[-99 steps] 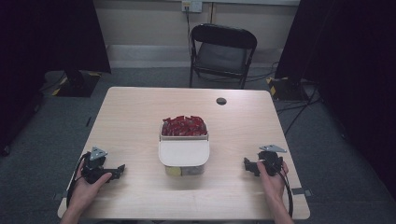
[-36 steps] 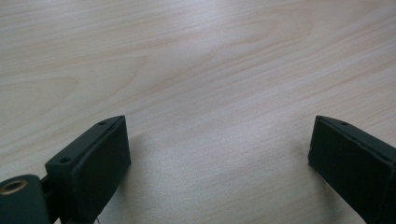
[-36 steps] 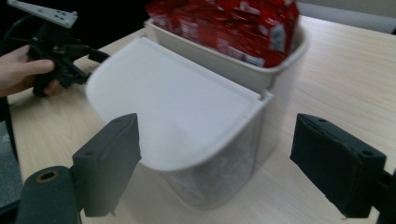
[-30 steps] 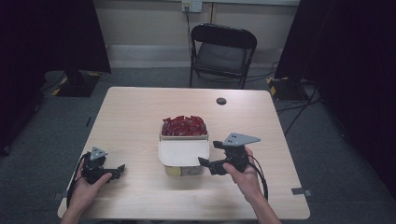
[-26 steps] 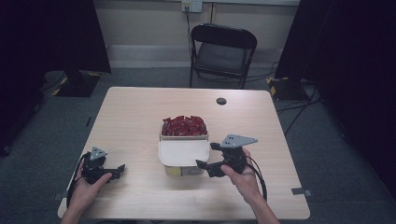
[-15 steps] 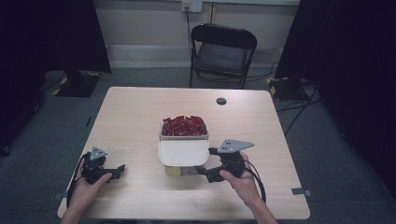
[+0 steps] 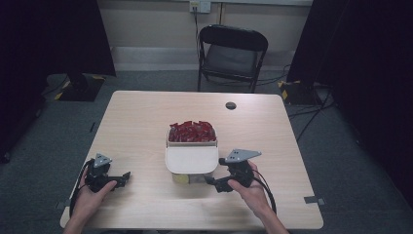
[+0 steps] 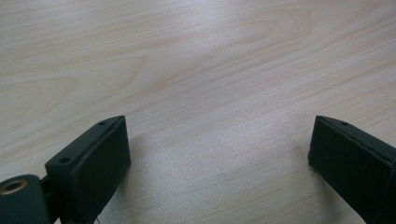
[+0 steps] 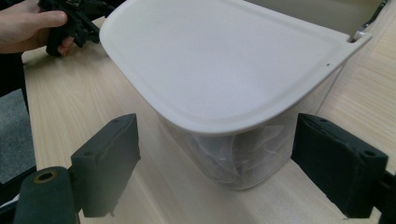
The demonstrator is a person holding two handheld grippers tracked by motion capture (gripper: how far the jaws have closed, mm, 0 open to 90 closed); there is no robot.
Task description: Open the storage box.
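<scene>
2 grippers are seen at the near edge of the wooden table [image 7: 146,117], with the clear container [image 7: 192,168] taken as the landmark for everything. It is sat near the middle of the table, a bit toward the person's side, and its cream lid [image 7: 191,158] is laid over the near half only, so the far half is left open with red packets [image 7: 191,131] piled in it. Something pale and crumpled can be made out through the clear wall [image 9: 238,158] under the lid, but what it is can't be told.

The right gripper [image 7: 214,183] is held just right of the container's near corner, low over the table and pointed at it. Its jaws are spread wide, and in the right gripper view the container's rounded near end is framed between the 2 black pads [image 9: 109,163], neither of which is touching it. Nothing is gripped.

The left gripper [image 7: 124,176] is parked well left of the container, down by the table's near edge. Its jaws are also spread wide, with bare wood between them in the left gripper view and nothing held.

Behind the container, a small dark round hole [image 7: 231,105] is set in the tabletop, and a black folding chair [image 7: 233,56] is stood past the far edge.
</scene>
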